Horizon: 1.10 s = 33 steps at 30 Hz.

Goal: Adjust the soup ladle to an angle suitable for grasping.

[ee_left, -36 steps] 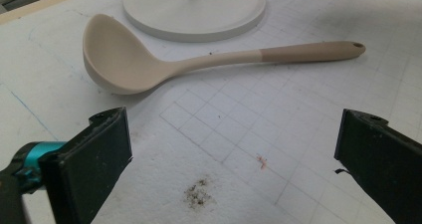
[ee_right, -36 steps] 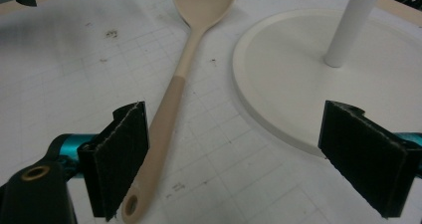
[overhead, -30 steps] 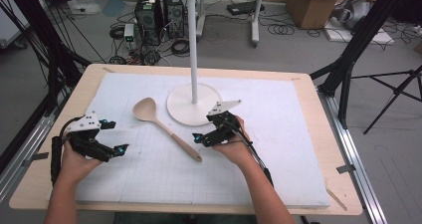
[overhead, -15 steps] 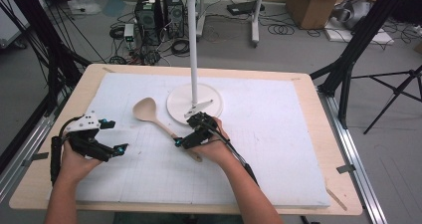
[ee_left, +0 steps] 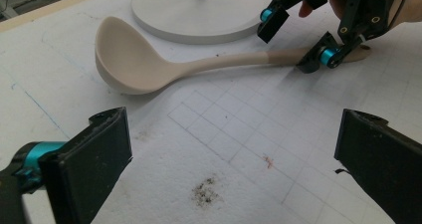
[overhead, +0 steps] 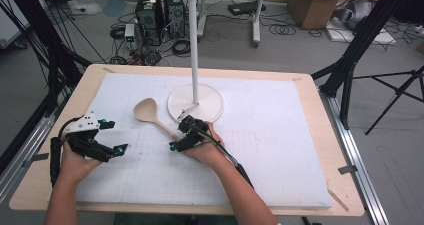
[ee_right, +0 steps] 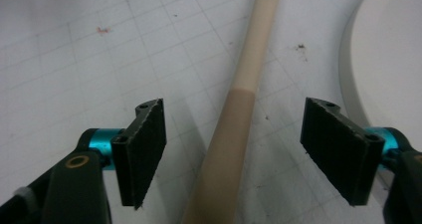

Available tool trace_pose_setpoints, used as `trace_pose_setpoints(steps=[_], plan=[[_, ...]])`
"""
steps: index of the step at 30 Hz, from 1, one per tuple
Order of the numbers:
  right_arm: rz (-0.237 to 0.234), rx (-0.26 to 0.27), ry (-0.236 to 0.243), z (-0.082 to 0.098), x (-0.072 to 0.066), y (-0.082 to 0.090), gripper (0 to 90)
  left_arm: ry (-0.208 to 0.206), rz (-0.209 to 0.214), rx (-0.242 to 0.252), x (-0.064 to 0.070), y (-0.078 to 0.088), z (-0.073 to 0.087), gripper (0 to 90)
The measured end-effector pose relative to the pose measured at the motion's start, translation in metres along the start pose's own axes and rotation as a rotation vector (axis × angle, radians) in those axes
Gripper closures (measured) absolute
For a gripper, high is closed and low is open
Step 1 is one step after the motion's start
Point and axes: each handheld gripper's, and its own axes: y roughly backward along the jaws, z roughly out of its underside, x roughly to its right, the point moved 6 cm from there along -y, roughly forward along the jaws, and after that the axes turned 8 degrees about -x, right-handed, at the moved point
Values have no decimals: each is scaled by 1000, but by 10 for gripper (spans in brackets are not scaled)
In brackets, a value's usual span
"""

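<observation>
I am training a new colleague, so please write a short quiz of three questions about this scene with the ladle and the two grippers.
1. True or false: the right gripper already clamps the ladle.
2. Which part of the ladle lies between the right jaws: A bowl, B handle, C neither?
3. What stands just behind the ladle?

Key:
1. False. The jaws have just been closing, but the pads are apart from it.
2. B.
3. The round base of the white stand.
</observation>
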Motion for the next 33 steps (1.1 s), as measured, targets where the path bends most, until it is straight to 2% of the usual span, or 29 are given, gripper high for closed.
trace_pose_setpoints(steps=[6, 9, 13, 15, 18, 23, 27, 29, 33], plan=[[30, -24, 17, 0, -2, -5, 370, 5, 1, -2, 0, -1, 1, 18], [55, -27, 24, 0, -1, -4, 459, 6, 2, -1, 0, -1, 1, 18], [79, -27, 23, 0, 1, -3, 529, 0, 0, -5, 0, -2, 1, 18], [78, -29, 36, 0, -1, -4, 567, 0, -1, -6, 0, -2, 1, 18], [53, -27, 43, 0, -3, -3, 650, 2, 1, -3, 0, -1, 1, 18], [28, -22, 16, 0, -2, -3, 669, 1, 1, -3, 1, -1, 1, 18], [37, -29, -2, 2, 1, 0, 713, 2, 0, 0, 0, 0, 1, 18], [38, -38, -6, 4, 5, 3, 745, 9, 1, 4, 0, 0, 1, 18], [22, -45, 5, 8, 7, 6, 747, 2, -1, 0, -1, 1, 1, 18]])
